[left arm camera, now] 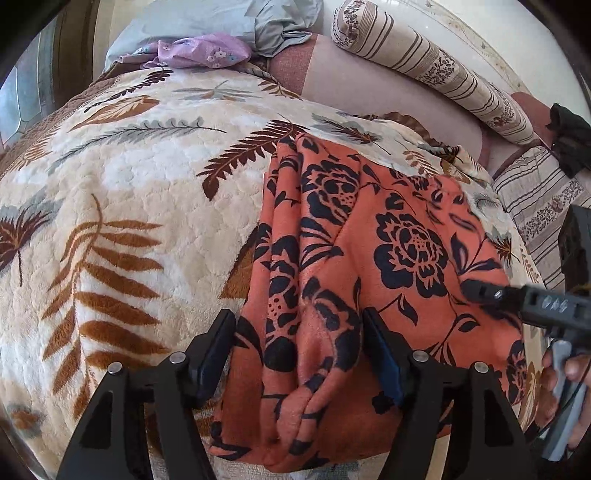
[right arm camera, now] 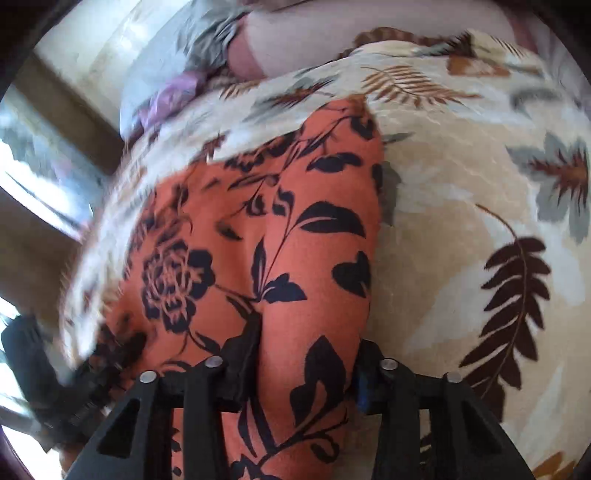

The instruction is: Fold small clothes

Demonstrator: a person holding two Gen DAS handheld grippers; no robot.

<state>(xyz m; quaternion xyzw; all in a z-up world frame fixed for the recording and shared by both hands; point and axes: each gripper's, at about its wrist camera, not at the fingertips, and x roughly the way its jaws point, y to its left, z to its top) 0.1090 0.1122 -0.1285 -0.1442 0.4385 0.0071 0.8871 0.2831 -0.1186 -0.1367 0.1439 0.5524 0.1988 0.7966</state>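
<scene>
An orange garment with black flowers (left arm camera: 369, 266) lies on a cream leaf-patterned blanket (left arm camera: 129, 192). My left gripper (left arm camera: 299, 332) is open, its fingers astride the bunched near-left edge of the garment. My right gripper (right arm camera: 306, 354) is open, and a raised fold of the garment (right arm camera: 295, 240) sits between its fingers. The right gripper also shows in the left wrist view (left arm camera: 491, 295) at the garment's right side. The right wrist view is blurred on its left side.
A purple floral cloth (left arm camera: 199, 50) and a grey-blue cloth (left arm camera: 266, 22) lie at the far end. A striped bolster (left arm camera: 436, 66) and a striped cushion (left arm camera: 543, 206) lie at the right. A black cloth (left arm camera: 569, 144) sits beyond the cushion.
</scene>
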